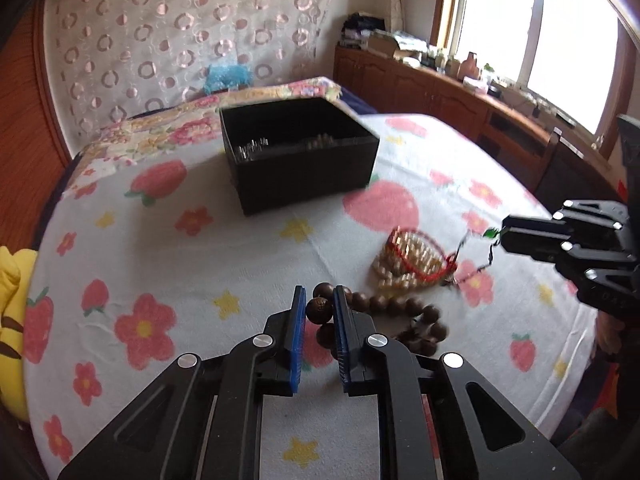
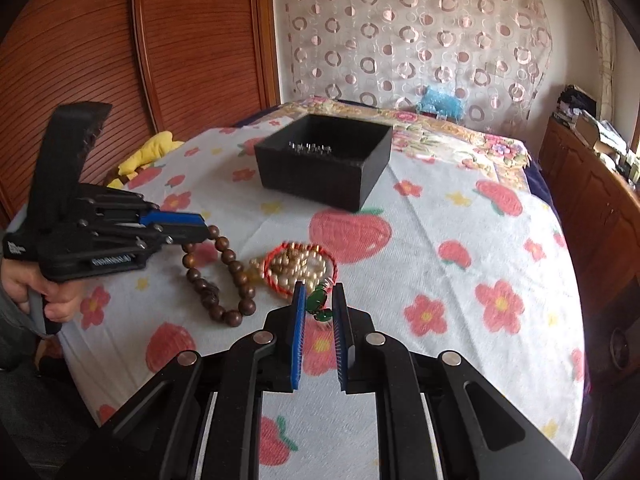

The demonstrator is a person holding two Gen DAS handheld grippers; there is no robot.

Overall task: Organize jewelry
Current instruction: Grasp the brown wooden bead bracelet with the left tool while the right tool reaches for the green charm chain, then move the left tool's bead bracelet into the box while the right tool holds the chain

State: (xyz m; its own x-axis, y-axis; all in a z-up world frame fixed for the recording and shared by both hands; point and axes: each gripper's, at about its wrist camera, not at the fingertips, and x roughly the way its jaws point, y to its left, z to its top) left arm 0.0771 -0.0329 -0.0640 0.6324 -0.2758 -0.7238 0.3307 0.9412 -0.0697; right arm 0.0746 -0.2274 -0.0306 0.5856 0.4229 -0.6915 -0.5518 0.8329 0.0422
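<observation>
Both grippers hold jewelry low on the bed; the box lies ahead, up-frame.

Bed (image 1: 240, 248) first, then box (image 1: 298, 152) at upper centre. Left gripper (image 1: 320, 306), fingers narrow on the wooden beads (image 1: 400, 308); right gripper (image 2: 319, 304) pinches the green pendant (image 2: 318, 300), roughly as near.

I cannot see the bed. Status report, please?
Left gripper shut on brown bead bracelet. Right gripper shut on green pendant. Black box ahead, path unobstructed.
</observation>
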